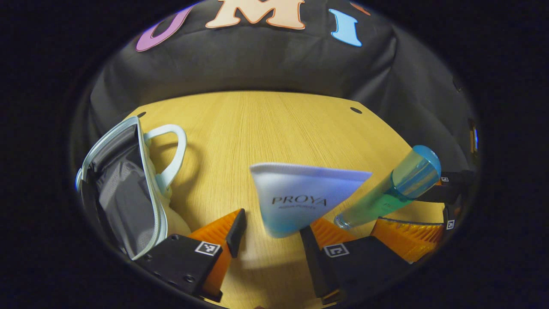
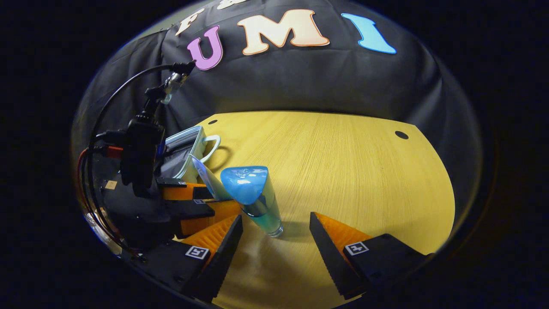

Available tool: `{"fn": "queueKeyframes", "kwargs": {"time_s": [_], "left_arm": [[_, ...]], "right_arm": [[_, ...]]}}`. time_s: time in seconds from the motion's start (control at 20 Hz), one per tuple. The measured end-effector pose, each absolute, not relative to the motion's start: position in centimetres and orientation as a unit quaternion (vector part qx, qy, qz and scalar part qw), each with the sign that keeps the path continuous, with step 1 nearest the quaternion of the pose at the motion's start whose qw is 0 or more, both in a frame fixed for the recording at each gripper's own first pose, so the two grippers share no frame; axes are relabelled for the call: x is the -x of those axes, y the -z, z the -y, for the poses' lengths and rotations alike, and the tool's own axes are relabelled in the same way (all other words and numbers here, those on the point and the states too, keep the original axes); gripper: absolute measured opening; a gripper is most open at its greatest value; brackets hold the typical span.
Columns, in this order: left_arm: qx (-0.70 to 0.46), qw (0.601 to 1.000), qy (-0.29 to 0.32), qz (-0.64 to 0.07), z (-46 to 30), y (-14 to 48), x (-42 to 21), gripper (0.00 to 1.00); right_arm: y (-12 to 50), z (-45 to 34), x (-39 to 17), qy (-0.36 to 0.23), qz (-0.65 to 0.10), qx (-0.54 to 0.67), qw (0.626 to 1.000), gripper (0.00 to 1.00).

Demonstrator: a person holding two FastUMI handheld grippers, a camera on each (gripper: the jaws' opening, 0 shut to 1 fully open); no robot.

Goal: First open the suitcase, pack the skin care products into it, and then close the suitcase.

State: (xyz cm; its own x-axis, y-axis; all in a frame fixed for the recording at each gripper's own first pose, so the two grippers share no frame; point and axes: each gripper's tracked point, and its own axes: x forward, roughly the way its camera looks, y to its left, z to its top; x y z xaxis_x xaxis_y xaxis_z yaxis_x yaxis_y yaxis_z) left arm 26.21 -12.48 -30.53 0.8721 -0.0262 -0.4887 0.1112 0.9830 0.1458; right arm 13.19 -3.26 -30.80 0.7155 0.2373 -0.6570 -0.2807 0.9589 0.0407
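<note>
A white and blue tube (image 1: 300, 197) stands on the wooden table (image 1: 279, 128) just ahead of my left gripper (image 1: 272, 223), whose open fingers flank its lower end. A clear blue-green bottle with a blue cap (image 2: 253, 197) stands upright before my right gripper (image 2: 275, 218), which is open, the bottle nearer its left finger. The pale blue suitcase (image 1: 124, 189) lies open at the left and shows its grey lining. In the left gripper view the bottle (image 1: 386, 193) leans at the right, with the right gripper (image 1: 396, 211) behind it. In the right gripper view the left gripper (image 2: 206, 201) and tube (image 2: 206, 176) sit left of the bottle.
The suitcase's handle (image 1: 173, 150) arches toward the table's middle. Bare wood (image 2: 343, 163) stretches to the far and right edges, with a round hole (image 2: 401, 134) near the back corner. Black cloth hangs behind the table. Cables (image 2: 111, 98) loop above the left gripper.
</note>
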Motion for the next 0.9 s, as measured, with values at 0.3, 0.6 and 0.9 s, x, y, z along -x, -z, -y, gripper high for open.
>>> {"fn": "queueKeyframes", "kwargs": {"time_s": [0.3,0.6,0.9], "left_arm": [[-0.078,0.964,0.03,-0.252,12.9,30.6,-26.2,0.44],[-0.061,0.965,0.021,-0.256,13.0,30.7,-25.7,0.38],[-0.069,0.963,0.017,-0.258,13.0,30.7,-25.6,0.38]], "right_arm": [[31.6,3.0,-13.5,-0.159,-0.354,0.032,0.921,0.98],[32.4,2.0,-14.0,-0.184,-0.352,0.042,0.917,0.98],[32.2,2.4,-14.1,-0.186,-0.353,0.04,0.916,0.97]]}}
